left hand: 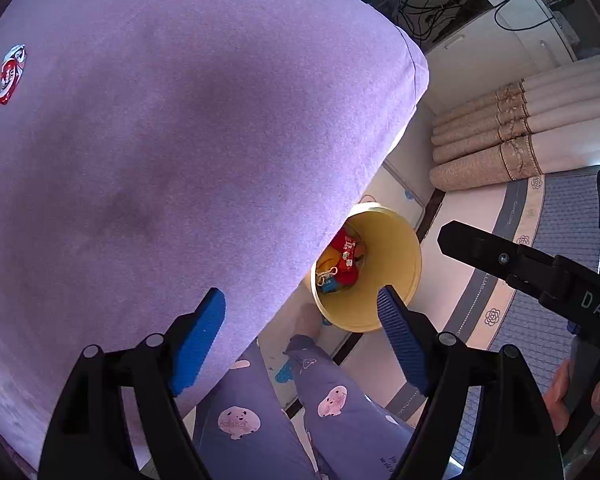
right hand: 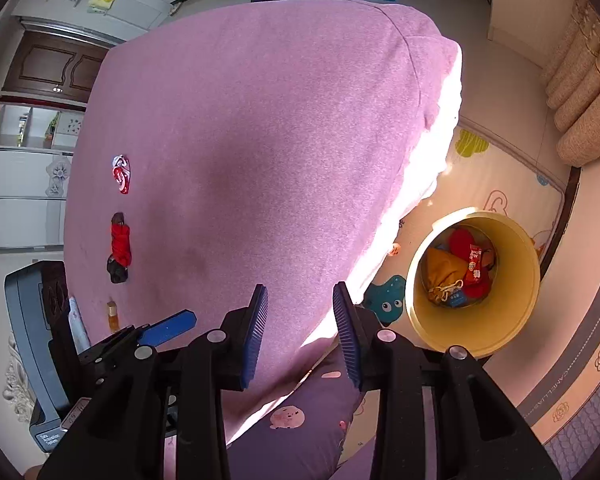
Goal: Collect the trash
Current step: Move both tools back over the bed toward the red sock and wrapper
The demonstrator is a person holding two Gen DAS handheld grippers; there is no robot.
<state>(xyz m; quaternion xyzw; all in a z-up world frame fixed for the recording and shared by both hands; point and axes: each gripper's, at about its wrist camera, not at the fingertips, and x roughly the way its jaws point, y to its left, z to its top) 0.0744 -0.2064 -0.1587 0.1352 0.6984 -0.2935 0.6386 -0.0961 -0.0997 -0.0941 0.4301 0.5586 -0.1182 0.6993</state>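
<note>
Both the left gripper [left hand: 302,334] and the right gripper [right hand: 302,334] are held empty and parted; the red wrapper [right hand: 121,245] is seen lengthwise along the table's [right hand: 260,120] left edge, nearer the left one.

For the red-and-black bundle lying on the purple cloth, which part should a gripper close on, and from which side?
Grip the red-and-black bundle across its red middle band, coming straight down from above. It lies flat on the purple cloth, elongated, with dark ends either side of a bunched red waist, so jaws set across the short width should span it. Nothing touches it; the red-and-white wrapper lies apart.
</note>
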